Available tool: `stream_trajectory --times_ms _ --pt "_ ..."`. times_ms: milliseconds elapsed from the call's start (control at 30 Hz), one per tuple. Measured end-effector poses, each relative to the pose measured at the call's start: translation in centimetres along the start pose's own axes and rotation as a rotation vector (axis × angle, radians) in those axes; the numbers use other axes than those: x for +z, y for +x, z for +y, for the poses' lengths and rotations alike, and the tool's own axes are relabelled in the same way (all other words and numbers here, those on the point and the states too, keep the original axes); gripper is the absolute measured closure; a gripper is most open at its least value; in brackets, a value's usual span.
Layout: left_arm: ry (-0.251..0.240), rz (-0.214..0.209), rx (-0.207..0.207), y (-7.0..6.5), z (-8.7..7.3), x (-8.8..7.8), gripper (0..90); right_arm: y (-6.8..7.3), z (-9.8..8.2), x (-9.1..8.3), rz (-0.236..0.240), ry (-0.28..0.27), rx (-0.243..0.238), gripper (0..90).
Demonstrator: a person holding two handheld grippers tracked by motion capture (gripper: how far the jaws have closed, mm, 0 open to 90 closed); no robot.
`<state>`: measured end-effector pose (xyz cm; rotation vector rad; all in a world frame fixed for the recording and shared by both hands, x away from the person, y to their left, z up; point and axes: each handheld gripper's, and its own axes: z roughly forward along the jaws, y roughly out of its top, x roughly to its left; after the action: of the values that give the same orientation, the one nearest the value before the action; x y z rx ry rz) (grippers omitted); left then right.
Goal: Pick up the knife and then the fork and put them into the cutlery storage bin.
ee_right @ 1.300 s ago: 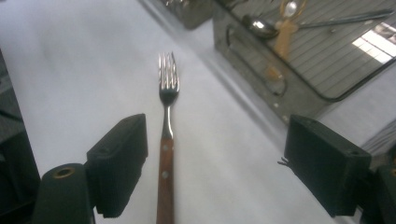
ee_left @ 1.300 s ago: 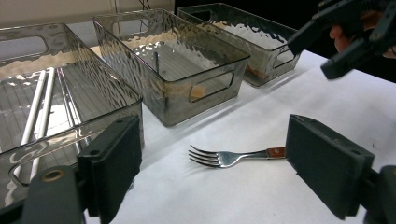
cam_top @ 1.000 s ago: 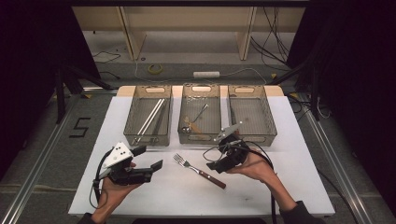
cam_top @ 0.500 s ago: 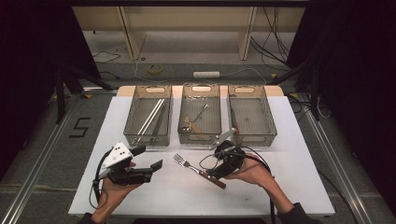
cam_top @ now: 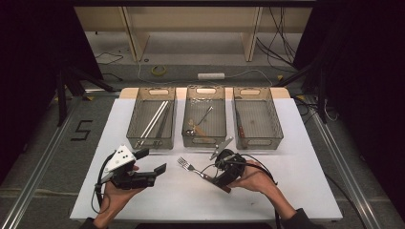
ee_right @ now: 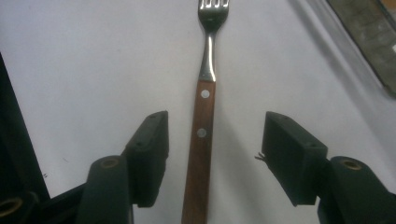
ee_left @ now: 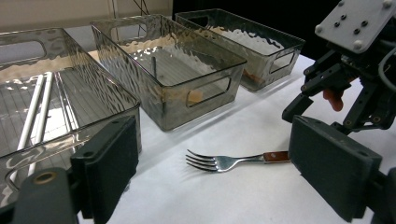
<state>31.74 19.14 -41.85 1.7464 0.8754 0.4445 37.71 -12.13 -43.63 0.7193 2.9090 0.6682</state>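
A fork (cam_top: 192,168) with a brown wooden handle lies on the white table, tines toward the bins. My right gripper (cam_top: 213,177) is lowered over the handle end, pointing along the fork. In the right gripper view the handle (ee_right: 201,140) lies between the two jaws of the right gripper (ee_right: 219,158), with a gap on each side. Its jaws have just been closing and the pads do not touch the wood. My left gripper (cam_top: 153,161) hovers open to the left, facing the fork (ee_left: 219,162), with nothing held between the jaws of the left gripper (ee_left: 222,186).
Three clear bins stand in a row behind the fork. The left bin (cam_top: 136,114) holds long pale rods, the middle bin (cam_top: 205,143) a spoon and other cutlery, the right bin (cam_top: 277,119) a brown-handled piece. The white table (cam_top: 296,181) stretches to the right.
My right gripper has come down and to the left onto the fork's handle end, and its jaws have narrowed. The left gripper and the fork have stayed put.
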Motion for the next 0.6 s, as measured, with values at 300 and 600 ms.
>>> stream_trajectory --times_ms 300,600 --pt "0.001 0.000 0.005 0.0 0.0 0.0 15.5 0.1 -0.2 1.2 0.005 0.039 -0.008 51.3" --pt "0.001 0.001 0.006 -0.1 0.0 0.0 15.5 0.3 -0.2 2.1 -0.004 0.062 -0.026 58.6"
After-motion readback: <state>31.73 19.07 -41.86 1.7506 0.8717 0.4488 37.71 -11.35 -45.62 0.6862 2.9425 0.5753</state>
